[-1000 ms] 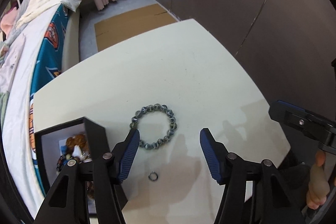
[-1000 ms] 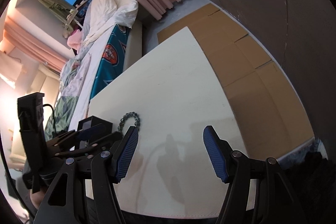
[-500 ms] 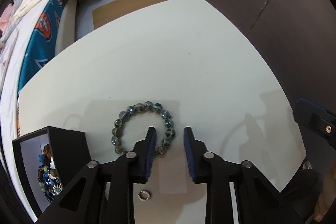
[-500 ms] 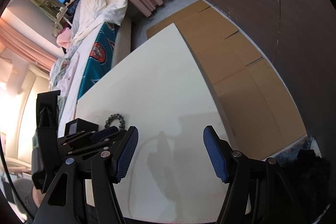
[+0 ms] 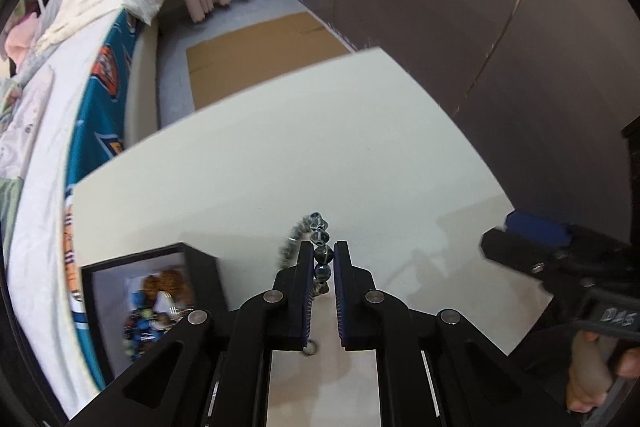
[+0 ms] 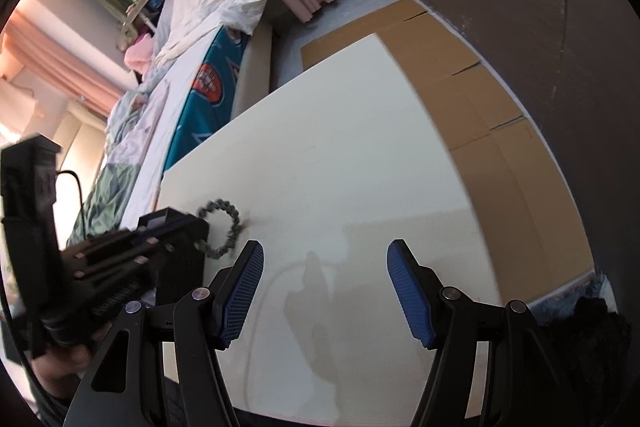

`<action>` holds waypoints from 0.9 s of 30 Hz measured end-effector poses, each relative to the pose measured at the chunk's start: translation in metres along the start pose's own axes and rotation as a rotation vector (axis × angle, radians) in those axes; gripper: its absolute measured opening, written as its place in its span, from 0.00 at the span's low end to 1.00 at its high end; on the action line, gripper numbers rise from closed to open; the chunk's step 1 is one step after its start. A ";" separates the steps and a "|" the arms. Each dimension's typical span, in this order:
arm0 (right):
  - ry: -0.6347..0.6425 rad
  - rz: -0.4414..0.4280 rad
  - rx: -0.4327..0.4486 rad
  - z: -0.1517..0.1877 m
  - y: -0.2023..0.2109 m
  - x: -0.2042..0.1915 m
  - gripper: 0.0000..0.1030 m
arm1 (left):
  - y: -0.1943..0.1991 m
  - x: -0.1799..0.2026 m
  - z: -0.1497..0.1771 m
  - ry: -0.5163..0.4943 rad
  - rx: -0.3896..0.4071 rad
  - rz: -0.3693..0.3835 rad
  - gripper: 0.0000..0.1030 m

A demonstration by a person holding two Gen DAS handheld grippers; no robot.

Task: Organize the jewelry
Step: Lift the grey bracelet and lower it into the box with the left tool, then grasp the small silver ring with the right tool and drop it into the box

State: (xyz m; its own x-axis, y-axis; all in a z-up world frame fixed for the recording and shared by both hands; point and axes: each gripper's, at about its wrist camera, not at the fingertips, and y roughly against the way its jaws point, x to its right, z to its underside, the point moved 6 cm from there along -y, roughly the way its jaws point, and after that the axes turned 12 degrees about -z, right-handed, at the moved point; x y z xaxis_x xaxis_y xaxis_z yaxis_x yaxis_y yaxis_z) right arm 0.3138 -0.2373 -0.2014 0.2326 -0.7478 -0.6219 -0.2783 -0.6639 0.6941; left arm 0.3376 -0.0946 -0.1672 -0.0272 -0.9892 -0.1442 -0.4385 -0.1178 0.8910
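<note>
Between the pads of our L gripper (image 5: 322,259), clamped tight, hangs the bead bracelet (image 5: 316,247). We'd carry it w/o swinging over the black box (image 5: 200,267) beside it, then drop. R gripper (image 6: 324,267) gapes, idle.

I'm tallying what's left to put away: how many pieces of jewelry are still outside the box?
2: the beaded bracelet pinched in the left gripper, and a small ring on the table beneath its fingers. More may be hidden behind the grippers.
</note>
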 end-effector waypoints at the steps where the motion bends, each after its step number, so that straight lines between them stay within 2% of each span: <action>1: 0.011 -0.002 -0.007 0.002 -0.003 -0.005 0.63 | 0.006 -0.006 0.000 0.009 0.012 0.001 0.09; 5: 0.058 -0.011 -0.039 0.006 -0.016 -0.020 0.62 | 0.027 -0.021 0.000 0.025 0.053 0.005 0.09; 7: 0.080 -0.015 -0.067 0.011 -0.024 -0.027 0.54 | 0.039 -0.030 0.000 0.041 0.078 -0.001 0.09; 14: 0.163 0.004 -0.179 0.029 -0.056 -0.051 0.45 | 0.068 -0.066 0.009 0.101 0.124 -0.014 0.09; 16: 0.179 0.005 -0.204 0.034 -0.065 -0.058 0.37 | 0.073 -0.075 0.011 0.115 0.130 -0.013 0.09; 21: 0.207 0.027 -0.246 0.040 -0.081 -0.067 0.35 | 0.078 -0.097 0.021 0.151 0.142 -0.026 0.09; 24: 0.229 0.031 -0.277 0.045 -0.093 -0.075 0.25 | 0.079 -0.111 0.028 0.168 0.140 -0.031 0.09; 27: 0.256 0.054 -0.296 0.049 -0.102 -0.080 0.24 | 0.080 -0.118 0.033 0.175 0.140 -0.036 0.09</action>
State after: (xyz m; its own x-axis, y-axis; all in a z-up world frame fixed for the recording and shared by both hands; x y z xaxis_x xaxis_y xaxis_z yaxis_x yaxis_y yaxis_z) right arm 0.2776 -0.1092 -0.2397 0.4604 -0.7355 -0.4971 -0.0245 -0.5703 0.8211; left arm 0.2763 0.0159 -0.0931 0.1421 -0.9860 -0.0869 -0.5568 -0.1522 0.8166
